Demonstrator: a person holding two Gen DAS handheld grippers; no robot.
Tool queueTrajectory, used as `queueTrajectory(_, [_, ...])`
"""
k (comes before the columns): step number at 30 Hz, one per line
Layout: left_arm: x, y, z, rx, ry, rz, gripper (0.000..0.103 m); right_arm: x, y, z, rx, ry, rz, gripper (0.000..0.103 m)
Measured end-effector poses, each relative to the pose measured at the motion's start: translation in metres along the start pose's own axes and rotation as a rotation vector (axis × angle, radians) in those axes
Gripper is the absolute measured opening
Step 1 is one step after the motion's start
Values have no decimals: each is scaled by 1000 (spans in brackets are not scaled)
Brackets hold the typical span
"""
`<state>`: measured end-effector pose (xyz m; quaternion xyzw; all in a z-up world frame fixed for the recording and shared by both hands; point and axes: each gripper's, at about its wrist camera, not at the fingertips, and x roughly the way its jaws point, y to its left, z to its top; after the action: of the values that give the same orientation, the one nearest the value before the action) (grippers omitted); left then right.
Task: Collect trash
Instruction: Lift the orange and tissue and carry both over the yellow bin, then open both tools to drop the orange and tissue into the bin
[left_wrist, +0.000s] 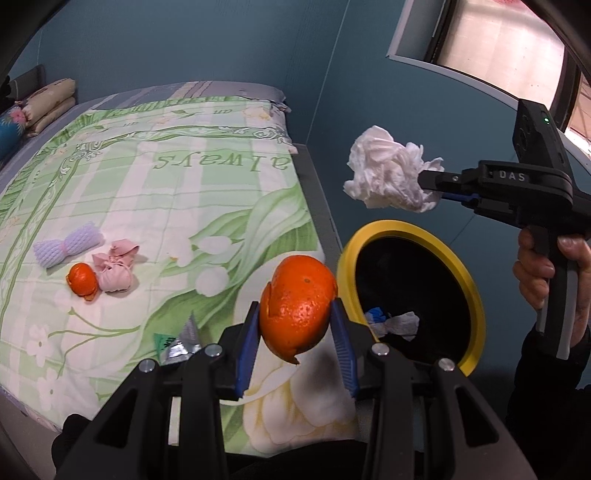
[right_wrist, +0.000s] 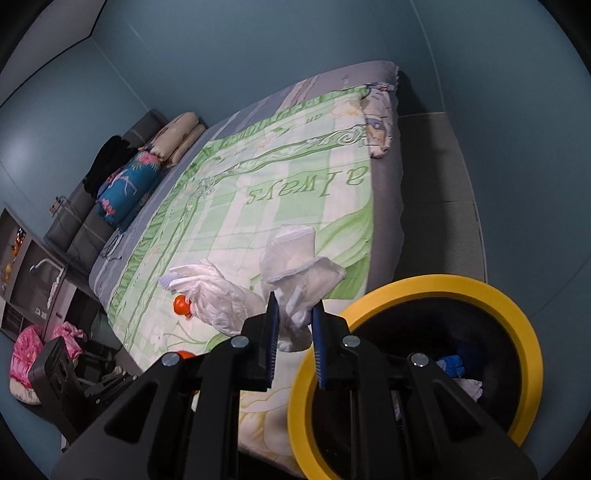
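Left wrist view: left hand-held gripper (left_wrist: 297, 325) clamps an orange peel (left_wrist: 298, 308) between its blue pads, held above the bed (left_wrist: 166, 206) edge, just beside the bin (left_wrist: 413, 295). Only this view shows the right hand-held gripper (left_wrist: 430, 182) from the side, closed on a crumpled tissue (left_wrist: 388, 173), in the air above the bin, with the person's hand (left_wrist: 546, 273) on its grip. Also only here: 1 foil wrapper (left_wrist: 181, 341) near the left fingers, and, further up the quilt, a foam net (left_wrist: 68, 245), a pink wad (left_wrist: 114, 271) and a 2nd peel (left_wrist: 83, 280) touching the wad.

Right wrist view: tissue (right_wrist: 291, 280) pinched between the pads, spreading outward and hiding part of the bed. Shown only here: pillows (right_wrist: 147, 173) at the headboard, shelving (right_wrist: 33, 266) beside the bed.

Bin: yellow rim, black inside. Contents, both views: 1 blue scrap (right_wrist: 452, 363) and white paper (left_wrist: 400, 323) at the bottom.
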<state>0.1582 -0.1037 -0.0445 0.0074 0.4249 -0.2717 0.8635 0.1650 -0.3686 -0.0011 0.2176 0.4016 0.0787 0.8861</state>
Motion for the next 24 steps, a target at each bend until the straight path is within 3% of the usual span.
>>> queueTrajectory(16, [21, -62, 1, 97, 27, -99, 35, -20, -33, -7, 43, -68, -81, 16])
queueTrajectory(24, [37, -88, -2, 153, 68, -132, 36, -18, -57, -10, 99, -48, -90, 16])
